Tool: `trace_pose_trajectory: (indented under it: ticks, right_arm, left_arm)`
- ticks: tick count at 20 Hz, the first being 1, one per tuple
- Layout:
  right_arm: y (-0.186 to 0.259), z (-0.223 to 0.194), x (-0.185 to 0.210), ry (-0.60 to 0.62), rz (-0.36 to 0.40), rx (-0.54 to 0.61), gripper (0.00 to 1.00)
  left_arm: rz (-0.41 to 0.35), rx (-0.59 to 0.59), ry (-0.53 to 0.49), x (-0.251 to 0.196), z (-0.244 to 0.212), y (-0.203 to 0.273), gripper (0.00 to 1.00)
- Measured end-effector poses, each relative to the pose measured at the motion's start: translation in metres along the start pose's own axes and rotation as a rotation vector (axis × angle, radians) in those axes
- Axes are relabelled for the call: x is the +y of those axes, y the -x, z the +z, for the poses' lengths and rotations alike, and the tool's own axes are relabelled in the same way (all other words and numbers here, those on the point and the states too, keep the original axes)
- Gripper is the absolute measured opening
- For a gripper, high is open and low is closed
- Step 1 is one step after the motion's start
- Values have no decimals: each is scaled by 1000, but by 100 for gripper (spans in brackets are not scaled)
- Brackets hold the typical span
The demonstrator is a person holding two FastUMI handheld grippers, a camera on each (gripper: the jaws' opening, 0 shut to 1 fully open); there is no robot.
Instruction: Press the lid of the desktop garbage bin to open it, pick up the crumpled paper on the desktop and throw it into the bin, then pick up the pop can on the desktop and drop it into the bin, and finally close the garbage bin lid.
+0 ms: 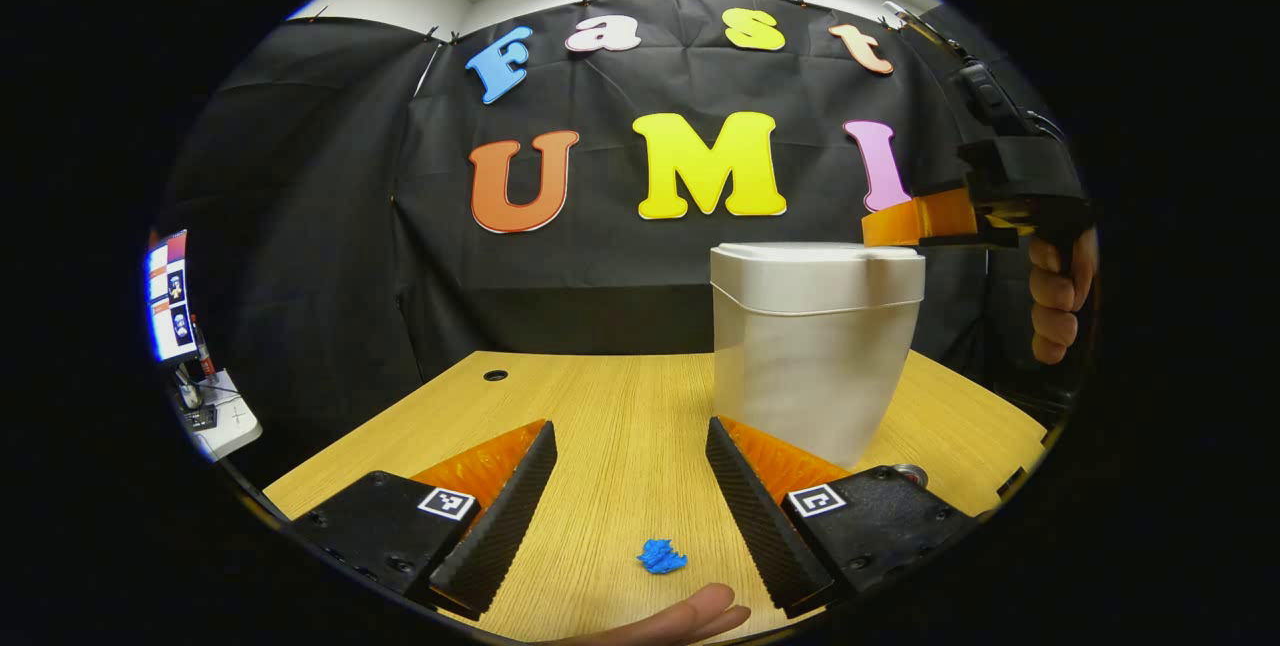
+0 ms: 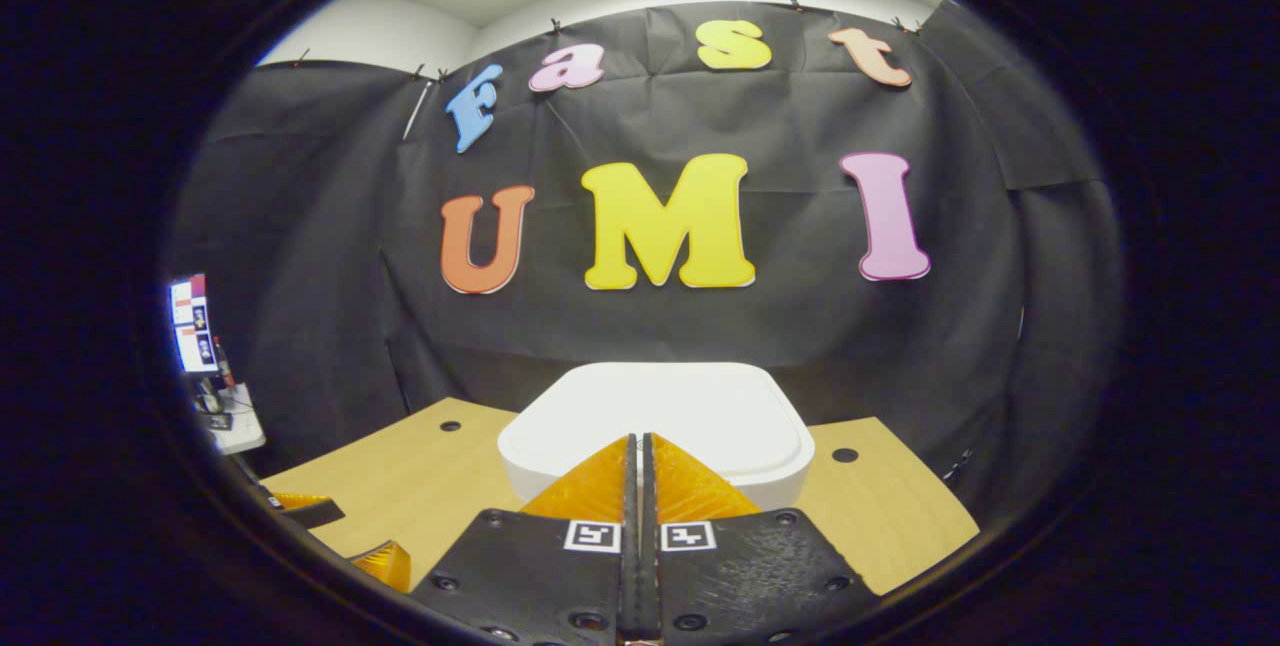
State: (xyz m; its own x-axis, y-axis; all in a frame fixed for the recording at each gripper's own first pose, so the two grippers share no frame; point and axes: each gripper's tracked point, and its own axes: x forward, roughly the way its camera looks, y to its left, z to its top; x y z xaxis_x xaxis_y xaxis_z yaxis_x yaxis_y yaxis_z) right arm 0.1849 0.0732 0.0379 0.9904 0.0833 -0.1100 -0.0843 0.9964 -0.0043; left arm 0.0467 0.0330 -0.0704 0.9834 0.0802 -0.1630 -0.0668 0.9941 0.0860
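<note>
Bin (image 1: 815,346) count is one, white, lid (image 2: 655,416) down, standing on the desk (image 1: 620,406) toward its right side. One blue paper wad (image 1: 661,556) lies on the desk between the left tongs (image 1: 630,486), which are spread wide with nothing in them. Right tongs (image 2: 638,466) are pinched together, empty, tips over the lid; whether they touch it is hard to say. A can rim (image 1: 909,472) peeks out by the bin, mostly hidden.

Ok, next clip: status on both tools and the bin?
Left tool open, low over desk. Right tool shut, empty, over bin lid; lid still closed. Blue crumpled paper on desk, untouched. Nothing blocking.
</note>
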Motion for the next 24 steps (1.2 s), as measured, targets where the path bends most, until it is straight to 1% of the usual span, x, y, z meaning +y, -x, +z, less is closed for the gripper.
trace_pose_trajectory:
  ticks: [1, 2, 3, 4, 6, 7, 8, 9, 11, 12, 14, 16, 17, 18, 19, 20, 21, 22, 24]
  right_arm:
    - [-6, 1, 3, -4, 12, 0, 0]
    - [-12, 3, 3, -5, 4, 0, 0]
    - [-15, 2, -2, 10, -23, 14, 0]
    - [-17, -7, -1, 8, -13, 58, 0]
    - [-17, -12, 0, 12, -41, 98, 1]
    - [-15, -8, 0, 37, -57, 106, 1]
    - [-8, -5, 0, 46, -66, 97, 1]
    - [1, 6, 2, 52, -67, 46, 2]
    - [26, 14, 4, 54, -61, -33, 0]
    - [37, 11, 2, 46, -57, -56, 0]
    - [54, 3, 2, 9, -22, -77, 0]
    - [75, -8, -2, -32, 15, -73, 0]
    - [81, -8, -4, -49, 26, -85, 7]
    - [91, -9, -9, -50, 29, -102, 29]
    - [97, -8, -14, -28, 33, -120, 41]
    - [101, -9, -21, 9, 21, -133, 72]
    - [104, -16, -28, 31, 9, -137, 86]
    - [107, -22, -34, 39, 0, -134, 97]
    - [111, -37, -36, 45, 12, -119, 97]
  left_arm:
    - [0, 2, 2, 0, 0, -1, 98]
    - [-2, 3, 4, 0, 0, -1, 98]
    - [-7, 8, 7, -1, -1, -3, 97]
    - [-10, 14, 8, -2, -4, -3, 97]
    - [-11, 18, 5, -2, -4, -4, 98]
    - [-9, 18, 4, -3, -4, -5, 98]
    - [-9, 17, 4, -3, -3, -4, 98]
    - [-14, 16, 2, -4, -3, -3, 98]
    - [-13, -1, -7, -3, 1, -1, 97]
    - [-7, -8, -11, -1, 3, -1, 97]
    - [3, -6, -12, 2, 3, -3, 97]
    - [4, 4, -9, 0, 0, -5, 97]
    - [7, 3, -10, 0, 1, -5, 97]
    - [15, 0, -11, 1, 2, -5, 97]
    - [19, 1, -13, 2, 3, -6, 97]
    - [19, 4, -13, 1, 1, -8, 97]
    - [20, 22, -21, -2, -4, -9, 97]
    - [23, 33, -34, -4, -8, -9, 97]
    - [38, 57, -55, -4, -16, -10, 98]
